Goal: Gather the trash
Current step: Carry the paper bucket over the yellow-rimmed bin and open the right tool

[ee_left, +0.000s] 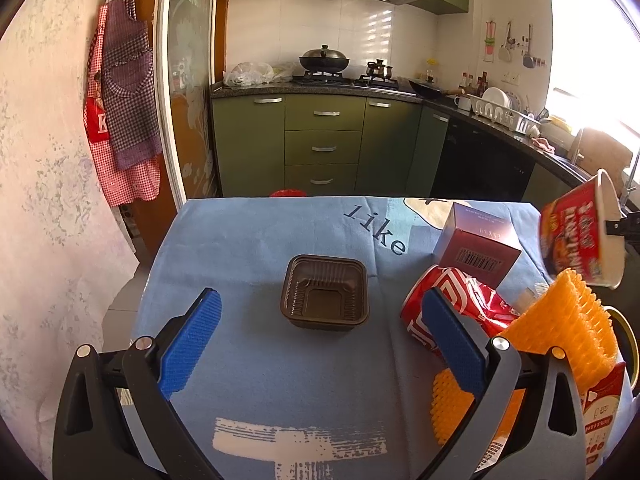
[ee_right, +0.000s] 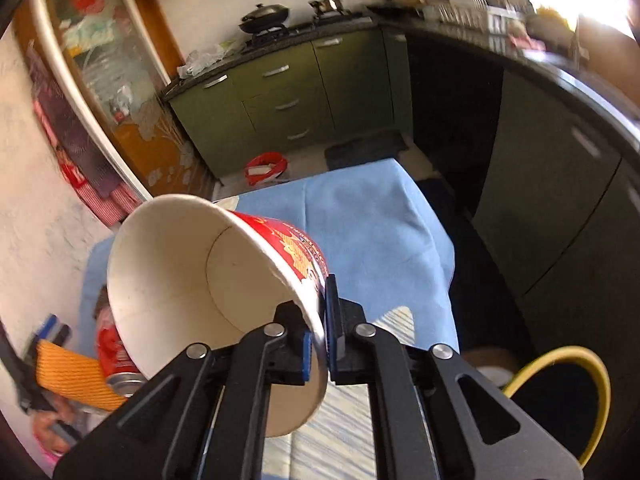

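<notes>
My right gripper (ee_right: 318, 344) is shut on the rim of a red and white paper noodle cup (ee_right: 192, 280), held tilted in the air above the table's right side; the cup also shows in the left wrist view (ee_left: 580, 232). My left gripper (ee_left: 320, 336) is open and empty above the blue tablecloth (ee_left: 248, 248), with a brown plastic tray (ee_left: 325, 292) lying between and beyond its fingers. A crushed red can (ee_left: 460, 304), a maroon box (ee_left: 478, 248) and an orange foam net (ee_left: 568, 320) lie to the right.
A yellow-rimmed bin (ee_right: 560, 396) stands beside the table at the lower right. A red bag (ee_right: 266, 168) sits on the floor beyond the table. Green kitchen cabinets (ee_left: 324, 148) lie behind. A wall (ee_left: 44, 200) is on the left.
</notes>
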`<action>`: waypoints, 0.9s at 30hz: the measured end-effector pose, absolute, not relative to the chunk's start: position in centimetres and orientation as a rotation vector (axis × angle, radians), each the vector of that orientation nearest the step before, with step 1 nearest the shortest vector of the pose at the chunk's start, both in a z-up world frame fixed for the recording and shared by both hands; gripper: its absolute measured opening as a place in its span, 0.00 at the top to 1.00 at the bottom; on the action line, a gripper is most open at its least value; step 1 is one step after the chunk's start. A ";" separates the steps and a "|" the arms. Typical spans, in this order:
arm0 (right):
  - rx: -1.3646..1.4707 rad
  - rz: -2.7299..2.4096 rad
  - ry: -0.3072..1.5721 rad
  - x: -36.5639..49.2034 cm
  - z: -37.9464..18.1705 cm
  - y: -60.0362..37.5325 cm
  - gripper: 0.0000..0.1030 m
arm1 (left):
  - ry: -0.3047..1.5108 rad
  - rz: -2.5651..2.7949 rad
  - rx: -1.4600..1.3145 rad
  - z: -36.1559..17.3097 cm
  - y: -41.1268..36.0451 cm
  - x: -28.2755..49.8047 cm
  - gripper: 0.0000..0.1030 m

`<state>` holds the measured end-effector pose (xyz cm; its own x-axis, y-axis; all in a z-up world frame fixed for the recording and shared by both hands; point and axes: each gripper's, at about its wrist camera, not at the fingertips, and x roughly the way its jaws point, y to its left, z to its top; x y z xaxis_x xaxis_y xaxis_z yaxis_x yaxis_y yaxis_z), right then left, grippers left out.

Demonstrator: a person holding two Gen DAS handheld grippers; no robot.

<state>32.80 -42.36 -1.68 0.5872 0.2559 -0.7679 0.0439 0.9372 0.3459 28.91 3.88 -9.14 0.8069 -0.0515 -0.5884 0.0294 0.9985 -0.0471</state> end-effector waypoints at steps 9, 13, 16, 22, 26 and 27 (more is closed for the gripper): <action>0.566 -0.156 1.051 22.6 -1.7 -57.2 0.95 | 0.593 -0.069 -0.046 -8.1 3.8 27.6 0.04; 0.622 -0.312 1.140 18.4 -4.5 -62.6 0.94 | 0.577 -0.077 -0.043 -7.6 3.6 27.3 0.04; 0.650 -0.364 1.192 17.3 -7.0 -64.7 0.94 | 0.573 -0.085 -0.055 -7.5 3.7 27.1 0.04; 0.650 -0.448 1.227 18.5 -10.0 -66.4 0.56 | 0.580 -0.102 -0.075 -7.5 3.9 27.2 0.04; 0.650 -0.432 1.201 18.8 -10.2 -66.1 0.56 | 0.583 -0.107 -0.078 -7.6 3.9 27.3 0.04; 0.640 -0.424 1.197 18.7 -10.2 -65.8 0.56 | 0.585 -0.108 -0.079 -7.7 4.0 27.4 0.04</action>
